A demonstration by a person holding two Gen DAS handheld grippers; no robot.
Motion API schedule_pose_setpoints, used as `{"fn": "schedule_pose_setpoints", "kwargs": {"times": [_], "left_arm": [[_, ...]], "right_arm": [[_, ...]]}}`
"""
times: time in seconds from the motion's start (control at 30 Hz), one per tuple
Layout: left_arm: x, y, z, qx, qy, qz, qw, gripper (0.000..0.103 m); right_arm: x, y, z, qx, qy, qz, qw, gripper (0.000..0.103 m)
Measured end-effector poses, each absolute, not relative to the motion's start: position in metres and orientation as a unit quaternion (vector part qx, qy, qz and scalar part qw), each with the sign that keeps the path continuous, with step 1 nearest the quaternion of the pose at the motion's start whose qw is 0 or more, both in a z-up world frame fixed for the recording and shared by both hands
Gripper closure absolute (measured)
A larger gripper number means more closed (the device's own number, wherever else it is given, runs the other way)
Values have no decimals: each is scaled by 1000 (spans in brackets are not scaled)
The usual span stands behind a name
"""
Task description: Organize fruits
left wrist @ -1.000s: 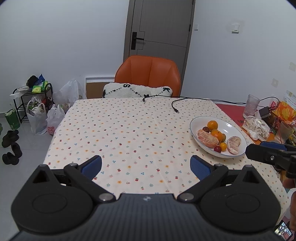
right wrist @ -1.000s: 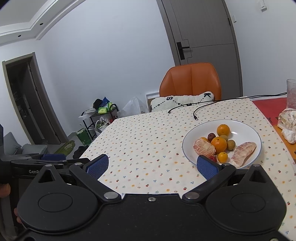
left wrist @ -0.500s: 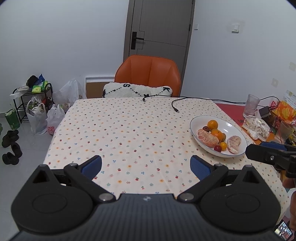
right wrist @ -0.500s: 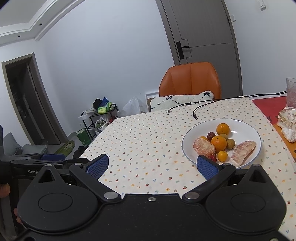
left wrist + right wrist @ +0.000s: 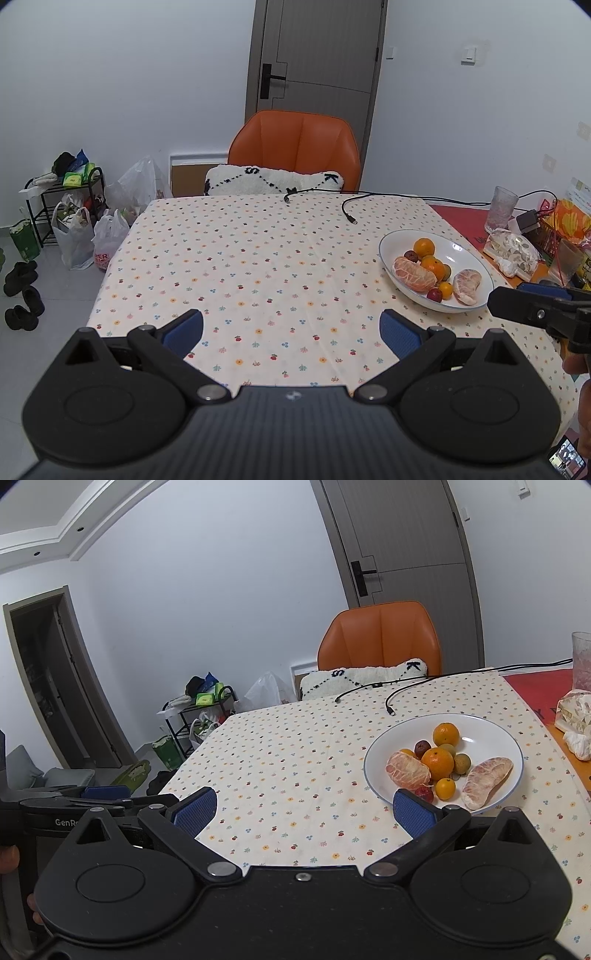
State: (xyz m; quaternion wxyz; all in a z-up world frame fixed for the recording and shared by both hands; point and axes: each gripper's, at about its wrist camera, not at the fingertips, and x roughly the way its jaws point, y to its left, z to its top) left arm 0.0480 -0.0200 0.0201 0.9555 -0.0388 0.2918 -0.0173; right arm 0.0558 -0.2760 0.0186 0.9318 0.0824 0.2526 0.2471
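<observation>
A white plate (image 5: 469, 254) (image 5: 491, 734) sits on the right side of the floral tablecloth. It holds two oranges (image 5: 437, 762), two peeled pomelo pieces (image 5: 485, 782) (image 5: 413, 273), a small orange kumquat (image 5: 445, 788), dark red jujubes (image 5: 422, 746) and a greenish fruit (image 5: 462, 763). My left gripper (image 5: 291, 334) stands open over the near middle of the cloth, nothing between its fingers. My right gripper (image 5: 304, 812) is open too, its right finger (image 5: 415, 814) just in front of the plate's near rim.
An orange chair (image 5: 295, 147) with a white cushion stands at the far table edge. Black cables (image 5: 349, 206) lie across the far cloth. A glass (image 5: 500, 208), a charger and food bags crowd the right end. Bags and a rack (image 5: 66, 214) stand on the floor at left.
The right gripper has tilted down slightly, so the plate sits a little higher in its view. The left gripper has stayed still.
</observation>
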Motion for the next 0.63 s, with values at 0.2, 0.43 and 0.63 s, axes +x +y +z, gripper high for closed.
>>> {"fn": "schedule_pose_setpoints", "kwargs": {"times": [0.2, 0.43, 0.63], "left_arm": [[47, -21, 21, -36, 289, -18, 957, 2], [47, -22, 21, -37, 289, -20, 957, 2], [48, -22, 20, -38, 291, -19, 956, 2]], "right_arm": [[57, -276, 17, 85, 254, 249, 931, 0], [58, -276, 16, 86, 255, 248, 930, 0], [58, -277, 14, 87, 257, 247, 930, 0]]}}
